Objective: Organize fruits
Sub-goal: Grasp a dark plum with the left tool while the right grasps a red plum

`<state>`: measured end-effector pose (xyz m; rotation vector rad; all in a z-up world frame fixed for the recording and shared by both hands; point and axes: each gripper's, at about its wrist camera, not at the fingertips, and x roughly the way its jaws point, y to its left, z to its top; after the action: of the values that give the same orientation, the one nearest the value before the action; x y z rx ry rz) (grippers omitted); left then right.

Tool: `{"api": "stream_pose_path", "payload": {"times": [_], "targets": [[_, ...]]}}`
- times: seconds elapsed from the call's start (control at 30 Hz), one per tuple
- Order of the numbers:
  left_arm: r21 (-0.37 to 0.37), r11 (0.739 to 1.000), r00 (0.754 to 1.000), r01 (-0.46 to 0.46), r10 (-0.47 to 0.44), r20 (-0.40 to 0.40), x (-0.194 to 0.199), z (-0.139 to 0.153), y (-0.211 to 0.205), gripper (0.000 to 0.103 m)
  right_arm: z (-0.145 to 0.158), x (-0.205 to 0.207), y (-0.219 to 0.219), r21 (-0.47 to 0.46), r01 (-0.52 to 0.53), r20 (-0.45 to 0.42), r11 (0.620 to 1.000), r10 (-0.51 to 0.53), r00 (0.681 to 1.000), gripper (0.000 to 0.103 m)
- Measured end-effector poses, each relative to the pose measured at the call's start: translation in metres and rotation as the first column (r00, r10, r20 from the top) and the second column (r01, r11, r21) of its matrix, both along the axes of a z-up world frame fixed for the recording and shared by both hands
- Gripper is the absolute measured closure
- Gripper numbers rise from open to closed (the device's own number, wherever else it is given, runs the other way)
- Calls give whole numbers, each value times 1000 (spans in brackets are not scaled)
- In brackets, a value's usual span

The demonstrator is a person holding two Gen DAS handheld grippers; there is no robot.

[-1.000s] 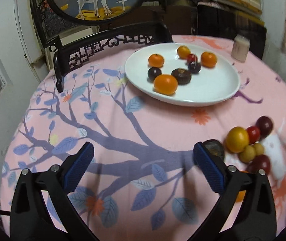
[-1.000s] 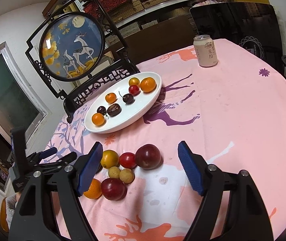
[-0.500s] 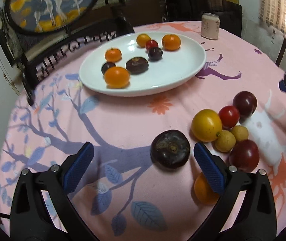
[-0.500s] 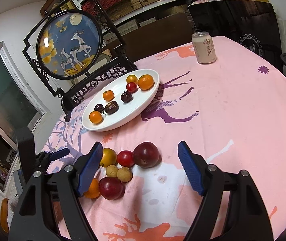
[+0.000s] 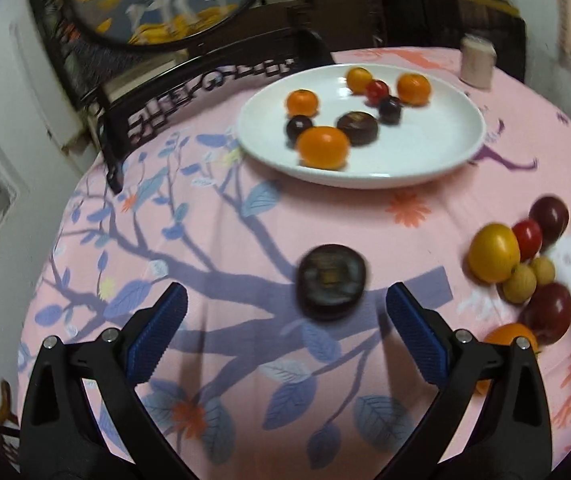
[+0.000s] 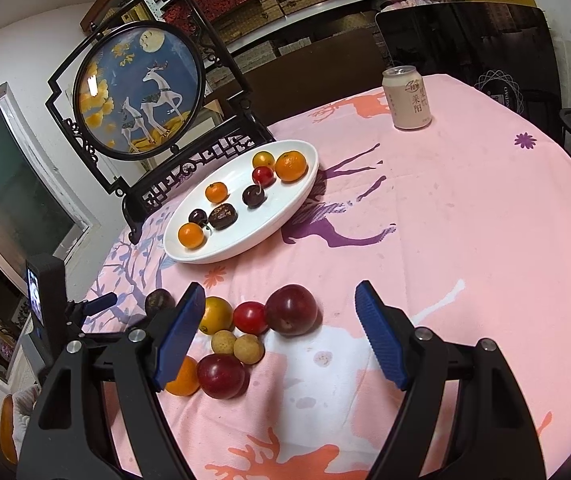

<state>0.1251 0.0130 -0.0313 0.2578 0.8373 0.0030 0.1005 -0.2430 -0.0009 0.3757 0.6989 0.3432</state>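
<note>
A dark brown fruit (image 5: 331, 280) lies on the pink cloth just ahead of my left gripper (image 5: 287, 332), which is open, and nearer its right finger. Its pads touch nothing. To the right sits a loose cluster: a yellow fruit (image 5: 493, 252), a red one (image 5: 527, 234), plums and small tan fruits. My right gripper (image 6: 281, 336) stands open over that cluster, with a dark red plum (image 6: 291, 310) and a red fruit (image 6: 250, 318) between its fingers, untouched. The white plate (image 6: 285, 200) farther back holds several oranges and dark fruits.
A drink can (image 6: 406, 98) stands at the table's far side. A round deer picture in a black carved stand (image 6: 137, 88) rises behind the plate. The left gripper's finger (image 6: 99, 305) shows at the table's left edge. A dark chair (image 6: 465, 40) is beyond the table.
The left gripper has swung and dipped, so the dark brown fruit, earlier half hidden by its right finger, now lies in the gap ahead. The right gripper has kept still.
</note>
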Motion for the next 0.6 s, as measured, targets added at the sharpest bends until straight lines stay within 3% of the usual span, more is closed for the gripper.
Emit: {"api": "stream_pose_path", "payload": {"times": [0.13,0.27,0.4,0.5,0.6], "targets": [[5,1000,1000,9,-9,5,3,-3,0,8,-1,1,1,-8,-1,-6,1000,1,1000,25],[-52,999,999,8,-10,-31,12,-10,6,40,-9,6,5,-32,-9,-42,999,8,999,26],[-81,996,999,31,-33,-27,11,-11,1,61,-20,11,14,-90,-30,-78,995,23,997,26],[-40,999,999,36,-37,-11,8,-13,-6,62,-23,9,25,-188,-47,-58,981,37,998,29],[-46,998,999,36,-36,-11,8,-12,-5,62,-25,8,39,-266,-77,-34,961,70,997,36]]}}
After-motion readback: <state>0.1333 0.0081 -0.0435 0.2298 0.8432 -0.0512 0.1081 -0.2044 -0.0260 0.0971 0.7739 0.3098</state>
